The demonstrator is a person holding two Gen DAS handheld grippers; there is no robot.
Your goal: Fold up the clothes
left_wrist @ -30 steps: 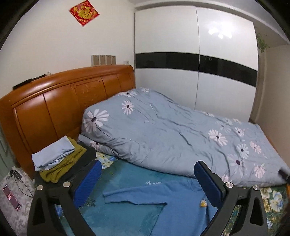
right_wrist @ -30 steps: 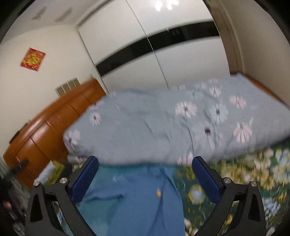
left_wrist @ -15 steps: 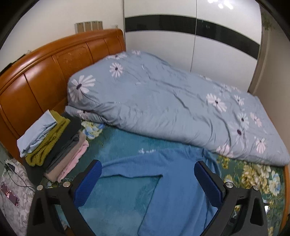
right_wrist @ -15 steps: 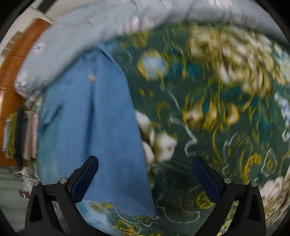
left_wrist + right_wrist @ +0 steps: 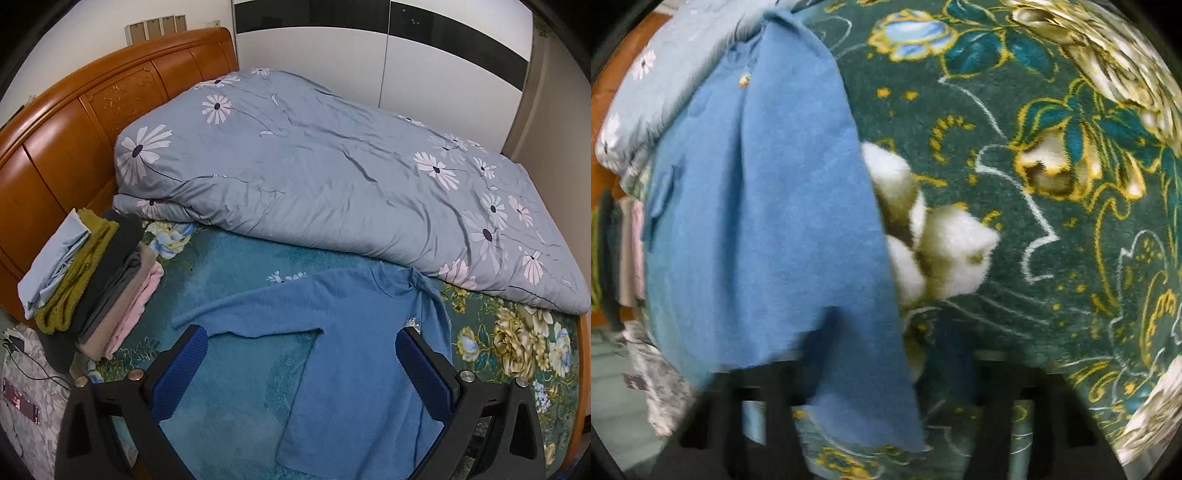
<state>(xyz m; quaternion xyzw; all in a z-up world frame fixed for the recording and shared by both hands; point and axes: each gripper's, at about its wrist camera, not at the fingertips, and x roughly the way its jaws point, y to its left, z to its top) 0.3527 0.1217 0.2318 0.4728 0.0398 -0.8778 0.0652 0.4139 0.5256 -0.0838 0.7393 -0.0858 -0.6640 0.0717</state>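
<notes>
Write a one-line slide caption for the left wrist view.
Open left tool poised over a blue sweater spread on the bed, folded clothes stack by the headboard.

Home bdrm, bed (image 5: 66, 122), quilt (image 5: 332, 177), wardrobe (image 5: 406, 62)

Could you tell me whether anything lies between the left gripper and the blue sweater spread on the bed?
Nothing visible does. The left gripper hangs open right above the blue sweater; the folded clothes stack sits off to the left and the floral duvet lies behind it.
</notes>
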